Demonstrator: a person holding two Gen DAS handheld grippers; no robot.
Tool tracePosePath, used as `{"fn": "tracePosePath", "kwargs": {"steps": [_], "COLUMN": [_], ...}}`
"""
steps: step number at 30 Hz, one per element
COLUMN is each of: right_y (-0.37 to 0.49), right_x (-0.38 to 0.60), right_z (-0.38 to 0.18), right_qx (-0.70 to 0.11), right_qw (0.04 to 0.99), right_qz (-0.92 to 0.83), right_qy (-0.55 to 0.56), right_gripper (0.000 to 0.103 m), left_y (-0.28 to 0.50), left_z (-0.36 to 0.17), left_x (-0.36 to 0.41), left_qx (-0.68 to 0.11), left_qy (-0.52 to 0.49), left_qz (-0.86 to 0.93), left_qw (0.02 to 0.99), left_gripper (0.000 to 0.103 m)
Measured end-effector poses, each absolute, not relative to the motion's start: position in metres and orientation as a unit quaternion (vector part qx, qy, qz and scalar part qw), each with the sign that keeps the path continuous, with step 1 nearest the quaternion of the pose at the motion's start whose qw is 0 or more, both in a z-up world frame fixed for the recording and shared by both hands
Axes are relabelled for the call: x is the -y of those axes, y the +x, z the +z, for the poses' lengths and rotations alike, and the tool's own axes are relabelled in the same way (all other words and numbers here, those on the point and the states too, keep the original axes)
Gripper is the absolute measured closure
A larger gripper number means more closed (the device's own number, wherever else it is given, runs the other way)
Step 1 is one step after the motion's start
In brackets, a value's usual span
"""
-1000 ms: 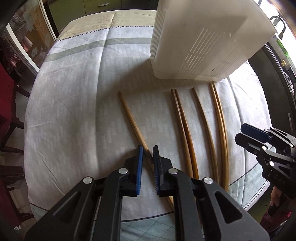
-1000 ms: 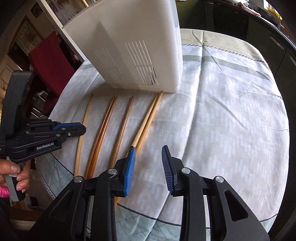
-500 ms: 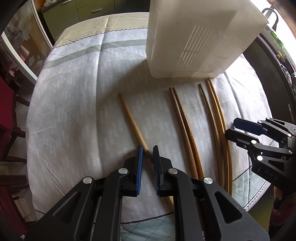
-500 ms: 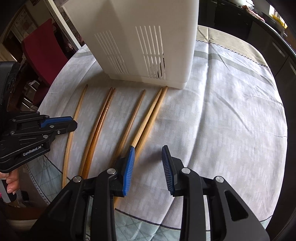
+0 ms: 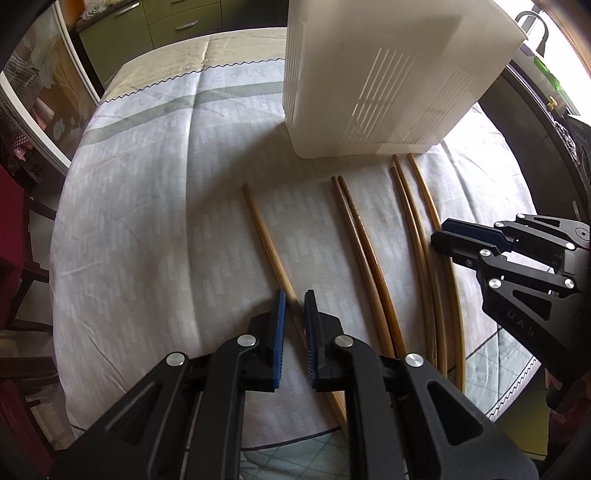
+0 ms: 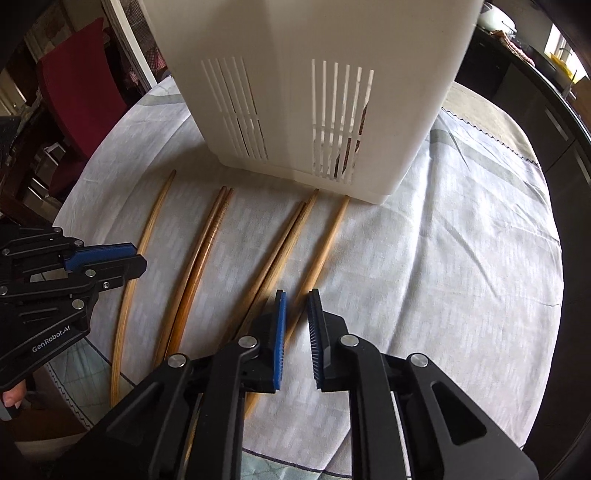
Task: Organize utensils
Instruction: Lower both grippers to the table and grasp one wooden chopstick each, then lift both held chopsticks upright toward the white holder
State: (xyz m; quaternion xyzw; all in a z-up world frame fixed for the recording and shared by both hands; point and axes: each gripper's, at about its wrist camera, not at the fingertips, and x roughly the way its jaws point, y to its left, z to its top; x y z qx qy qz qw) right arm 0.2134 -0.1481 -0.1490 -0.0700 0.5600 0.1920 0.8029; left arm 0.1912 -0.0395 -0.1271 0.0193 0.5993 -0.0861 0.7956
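Several wooden chopsticks lie side by side on the white tablecloth in front of a white slotted utensil holder (image 5: 388, 70), also in the right wrist view (image 6: 314, 92). My left gripper (image 5: 293, 295) stands narrowly open astride the leftmost chopstick (image 5: 266, 240), seen from the other side too (image 6: 144, 243). My right gripper (image 6: 297, 295) is narrowly open over the rightmost chopstick (image 6: 325, 251), which passes between its jaws; whether they touch it is unclear. A pair (image 5: 362, 243) and further chopsticks (image 5: 413, 221) lie between. The right gripper also shows in the left wrist view (image 5: 443, 234).
The round table (image 5: 140, 206) has its front edge close below both grippers. A red chair (image 6: 74, 96) stands at the table's left side. Green cabinets (image 5: 155, 26) are behind. Dark counters (image 6: 546, 110) run along the right.
My right gripper has narrowed and moved forward and right, from the paired chopsticks to the rightmost one. That chopstick now lies apart from its neighbour. The left gripper moved forward slightly.
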Motion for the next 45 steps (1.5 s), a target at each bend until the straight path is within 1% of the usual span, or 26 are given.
{"fn": "tracePosePath", "kwargs": {"steps": [2,7,18,23,33,45], "right_y": [0.217,0.211,0.173,0.157,0.137,0.136], "right_x": [0.155,0.168,0.218,0.235,0.25,0.252], "right_z": [-0.15,-0.132,-0.051,-0.038,-0.019,-0.002], "right_qx": [-0.563,-0.544,-0.446,-0.426,-0.407,-0.392], "right_qw": [0.801,0.811,0.86,0.867,0.873,0.878], "right_qz": [0.201,0.213,0.242,0.251,0.261,0.267], "right_qy": [-0.042,-0.012,0.049,0.057,0.06,0.064], "right_gripper": [0.096,0.096,0.096,0.096,0.096,0.096], "left_y": [0.193,0.196,0.173,0.154,0.13,0.132], "left_z": [-0.127,-0.117,-0.04,-0.016,0.004,0.011], "left_x": [0.038,0.032,0.025,0.029,0.04,0.038], "left_qx": [-0.601,-0.592,-0.51,-0.469,-0.428,-0.419], "left_qy": [0.014,0.006,0.001,0.011,0.026,0.015], "left_qz": [-0.089,-0.092,-0.116,-0.123,-0.14,-0.149], "left_qw": [0.795,0.8,0.853,0.874,0.892,0.895], "left_gripper": [0.095,0.097,0.097,0.097,0.098,0.098]}}
